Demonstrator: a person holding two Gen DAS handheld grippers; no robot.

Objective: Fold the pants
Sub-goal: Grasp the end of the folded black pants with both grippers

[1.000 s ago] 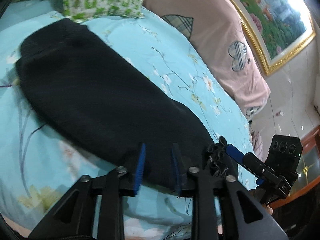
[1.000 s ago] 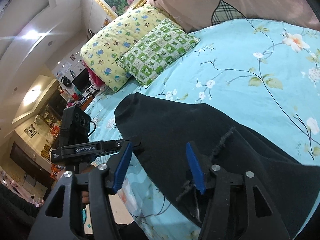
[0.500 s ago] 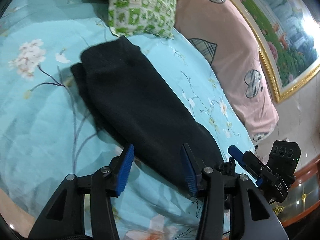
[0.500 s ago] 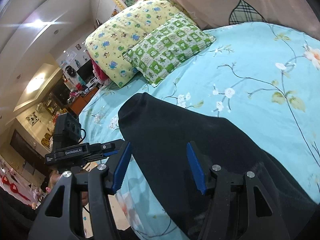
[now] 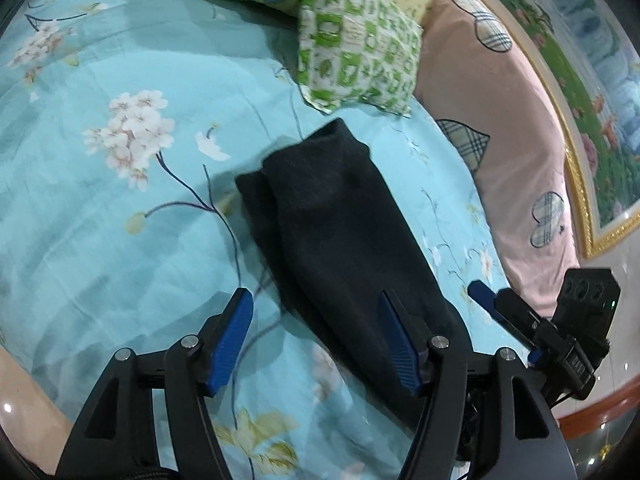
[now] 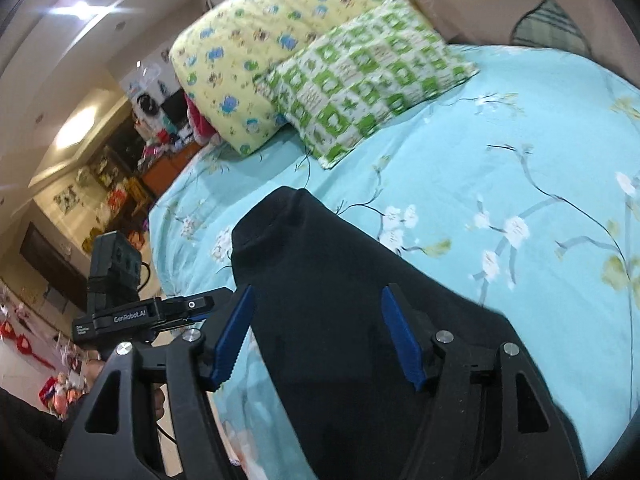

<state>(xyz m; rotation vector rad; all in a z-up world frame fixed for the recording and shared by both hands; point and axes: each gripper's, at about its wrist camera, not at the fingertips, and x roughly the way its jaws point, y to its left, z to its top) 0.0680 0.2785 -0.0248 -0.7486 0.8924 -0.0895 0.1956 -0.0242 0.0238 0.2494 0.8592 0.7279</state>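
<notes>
The black pants (image 5: 336, 240) lie folded lengthwise in a long strip on the light blue floral bed sheet (image 5: 120, 208); they also show in the right wrist view (image 6: 352, 320). My left gripper (image 5: 316, 340) is open and empty, above the near end of the strip and to its left. My right gripper (image 6: 316, 336) is open and empty, held over the near part of the pants. The right gripper shows at the right edge of the left wrist view (image 5: 532, 320). The left gripper shows at the left of the right wrist view (image 6: 152, 312).
A green checked pillow (image 5: 356, 44) and a yellow printed pillow (image 6: 256, 52) lie at the head of the bed beyond the pants. A pink padded headboard (image 5: 504, 120) runs along the right. A gold-framed picture (image 5: 592, 92) hangs above it. Cluttered furniture (image 6: 120, 184) stands beyond the bed's edge.
Both grippers have pulled back and risen from the pants. My left gripper's jaws have opened wider. The pants look farther away in both views.
</notes>
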